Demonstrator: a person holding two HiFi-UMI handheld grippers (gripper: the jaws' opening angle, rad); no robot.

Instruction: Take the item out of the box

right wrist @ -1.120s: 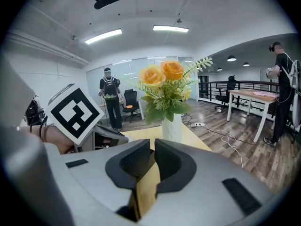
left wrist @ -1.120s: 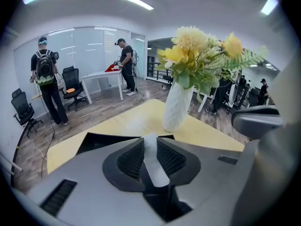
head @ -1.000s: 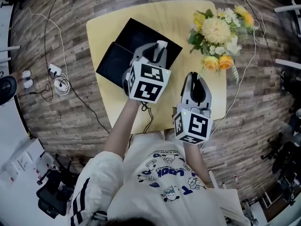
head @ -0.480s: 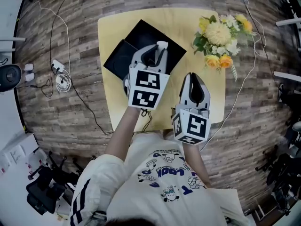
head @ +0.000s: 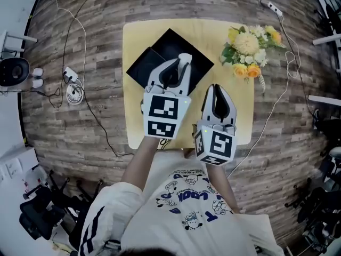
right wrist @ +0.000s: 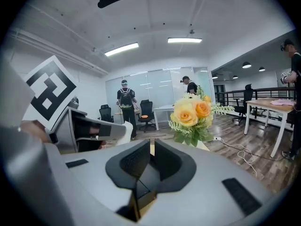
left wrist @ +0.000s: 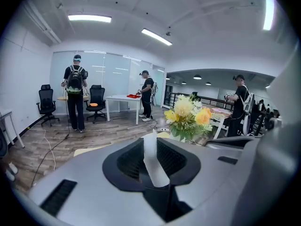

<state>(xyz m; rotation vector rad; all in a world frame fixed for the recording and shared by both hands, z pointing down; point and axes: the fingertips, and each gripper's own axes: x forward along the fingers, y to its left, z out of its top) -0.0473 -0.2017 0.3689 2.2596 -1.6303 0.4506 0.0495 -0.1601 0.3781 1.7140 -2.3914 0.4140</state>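
Observation:
A black box (head: 169, 40) lies open on the yellow table (head: 213, 31), with a second black part (head: 139, 68) beside it at the left. My left gripper (head: 183, 58) hangs above the box, shut on a small white item (head: 184, 56). In the left gripper view the white item (left wrist: 155, 166) stands as a strip between the jaws of the left gripper (left wrist: 150, 142). My right gripper (head: 215, 88) is over the table right of the box, apart from it. In its own view the right gripper (right wrist: 151, 142) has its jaws together with nothing between them.
A bunch of yellow and white flowers (head: 248, 49) stands at the table's far right corner. Cables and a power strip (head: 69, 81) lie on the wooden floor at the left. People (left wrist: 75, 98) and office chairs stand far off in the room.
The left gripper has risen above the box with the white item in its jaws. The right gripper has lifted a little too.

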